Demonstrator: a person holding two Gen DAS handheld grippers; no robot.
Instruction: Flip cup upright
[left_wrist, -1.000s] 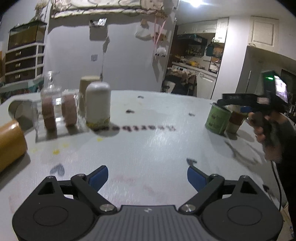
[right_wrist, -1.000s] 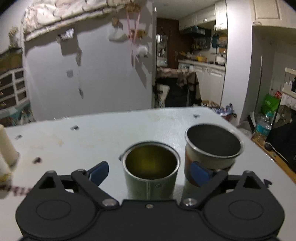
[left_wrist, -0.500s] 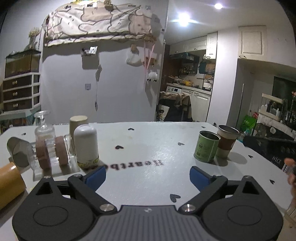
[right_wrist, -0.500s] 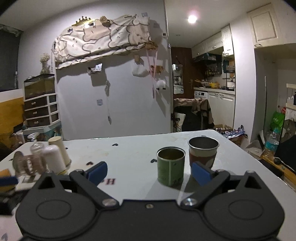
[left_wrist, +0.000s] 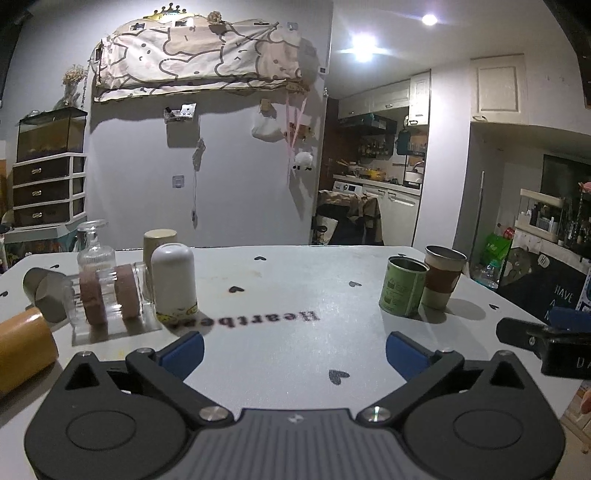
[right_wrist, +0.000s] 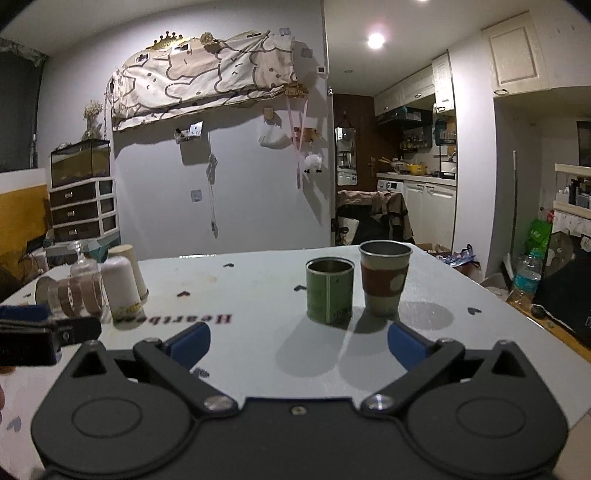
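A green tin cup (right_wrist: 329, 290) and a steel cup with a brown sleeve (right_wrist: 385, 281) stand upright side by side on the white table (right_wrist: 258, 295); both also show in the left wrist view, the tin (left_wrist: 405, 291) and the sleeved cup (left_wrist: 442, 281). At the left a white cup (left_wrist: 173, 282) and a beige cup (left_wrist: 159, 240) stand mouth down. A glass with brown bands (left_wrist: 107, 299), a metal cup (left_wrist: 44, 291) and an orange cup (left_wrist: 22, 349) lie on their sides. My left gripper (left_wrist: 294, 350) is open and empty. My right gripper (right_wrist: 298, 341) is open and empty, a little short of the two upright cups.
A glass bottle (left_wrist: 95, 251) stands behind the lying glass. The table's right edge (right_wrist: 517, 314) drops to a cluttered floor. A wall, drawers and a kitchen lie beyond the table.
Both grippers have drawn back and risen from the table. The right gripper has pulled away from the two upright cups, which now stand farther off.
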